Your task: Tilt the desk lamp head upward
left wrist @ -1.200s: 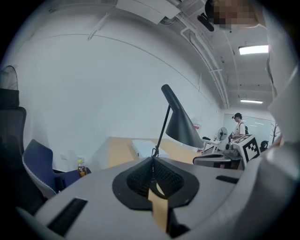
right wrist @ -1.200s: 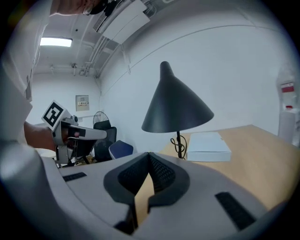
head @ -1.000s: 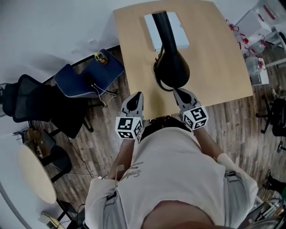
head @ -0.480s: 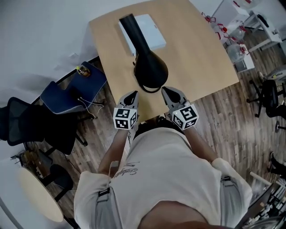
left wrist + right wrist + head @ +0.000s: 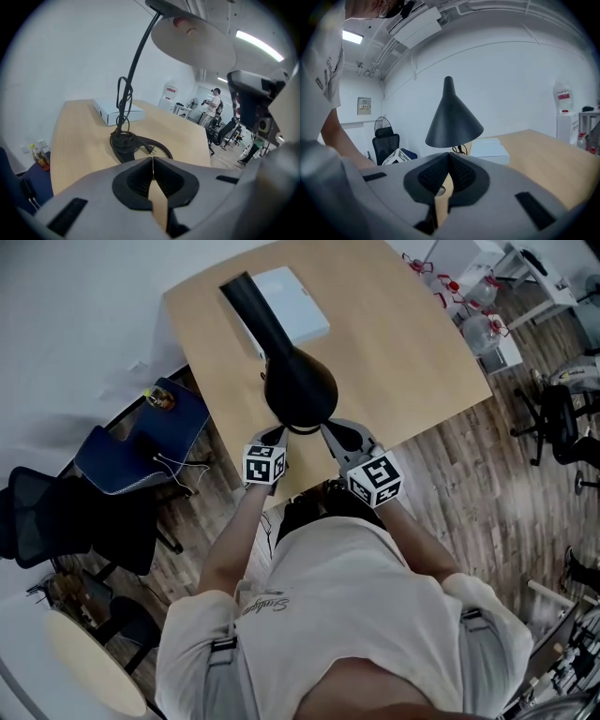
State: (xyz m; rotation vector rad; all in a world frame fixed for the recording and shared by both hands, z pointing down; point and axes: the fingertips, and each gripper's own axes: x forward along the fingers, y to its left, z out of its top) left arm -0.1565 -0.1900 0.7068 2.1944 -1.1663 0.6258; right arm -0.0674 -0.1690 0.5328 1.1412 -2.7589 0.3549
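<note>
Low centre of head view: person's torso, both arms out toward the near edge of the table.

- left gripper: just left of the lamp head, near its rim. Contact cannot be told. Its own view shows the jaws pressed together with nothing between them.
- right gripper: just right of the head, mirrored. Jaws likewise closed and empty.
- Lamp head: black cone at frame centre, between the two grippers and a little beyond. Left gripper view sees its pale underside at upper right. Right gripper view has it dead ahead, mouth facing down. Not yet tilted.
- neck: thin, curving down to the base at mid-table. Loose cord lies beside it.
- box: white and flat, beyond the lamp toward the upper left.
- chair: off the table, left edge.

Risks, as I judge them:
- Closed jaws can only nudge the cone, so they may skid off its smooth slope.
- A push from one side could swing the neck sideways rather than up.
- Too much lift may rock or drag the base, snagging the cord.
</note>
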